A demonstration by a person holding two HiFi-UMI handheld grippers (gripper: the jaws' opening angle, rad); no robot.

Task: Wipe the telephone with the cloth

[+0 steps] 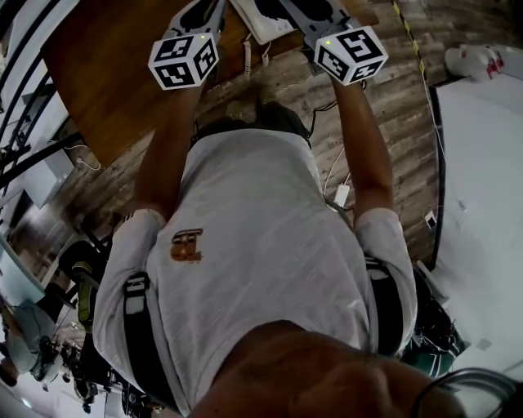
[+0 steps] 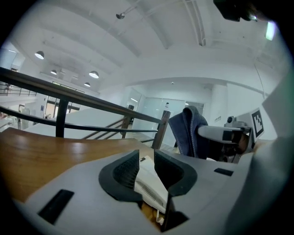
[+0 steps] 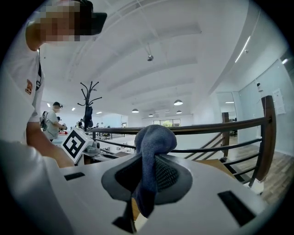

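The white telephone (image 1: 263, 20) lies at the wooden table's (image 1: 106, 73) edge, between my two grippers. In the left gripper view part of the telephone (image 2: 149, 183) shows through the gap of my left gripper (image 2: 147, 158), whose jaws stand apart and press on nothing. My right gripper (image 3: 149, 170) is shut on the blue cloth (image 3: 154, 142), which bunches up over its jaws. The left gripper view also catches the cloth (image 2: 188, 131), hanging to the right on the right gripper. Both marker cubes (image 1: 184, 59) show in the head view; the fingertips are cut off at the top.
A dark railing (image 2: 64, 105) runs behind the table, with stairs beyond. Cables (image 1: 249, 53) hang from the table's edge to the wooden floor. A white surface (image 1: 482, 163) stands at the right. A person (image 3: 55, 121) stands far off by a coat stand (image 3: 89, 103).
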